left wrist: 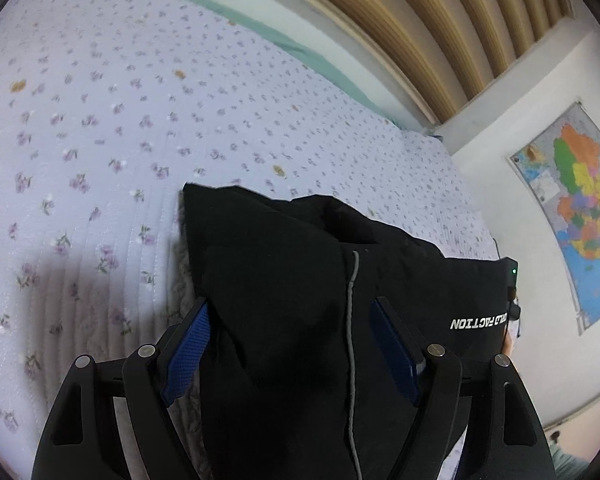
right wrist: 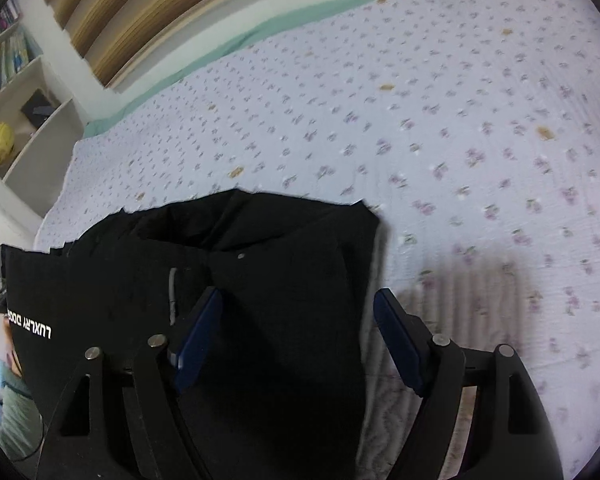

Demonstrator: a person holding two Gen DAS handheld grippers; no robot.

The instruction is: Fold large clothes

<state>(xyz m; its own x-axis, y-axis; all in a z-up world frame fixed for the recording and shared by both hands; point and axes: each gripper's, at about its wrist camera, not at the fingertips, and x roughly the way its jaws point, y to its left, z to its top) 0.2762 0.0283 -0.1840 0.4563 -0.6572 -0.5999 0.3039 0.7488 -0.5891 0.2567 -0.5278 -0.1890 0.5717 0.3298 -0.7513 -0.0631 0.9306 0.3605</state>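
the black garment (left wrist: 284, 280) lies bunched on the floral quilt (left wrist: 120, 128) of the bed, white lettering (left wrist: 480, 322) showing on one fold. the left gripper (left wrist: 292, 304) stands spread with cloth between its fingers, not clamped; the right gripper (right wrist: 296, 300) is likewise released, straddling the garment's edge.

1. The black garment (left wrist: 284, 280) (right wrist: 236, 280) is a large dark piece with white printed lettering and a thin grey drawstring running down its front.
2. It is bunched and partly folded, with loose creases and an uneven upper edge.
3. It lies on the floral bedspread (left wrist: 140, 120) (right wrist: 460, 120), at the near edge of the bed.
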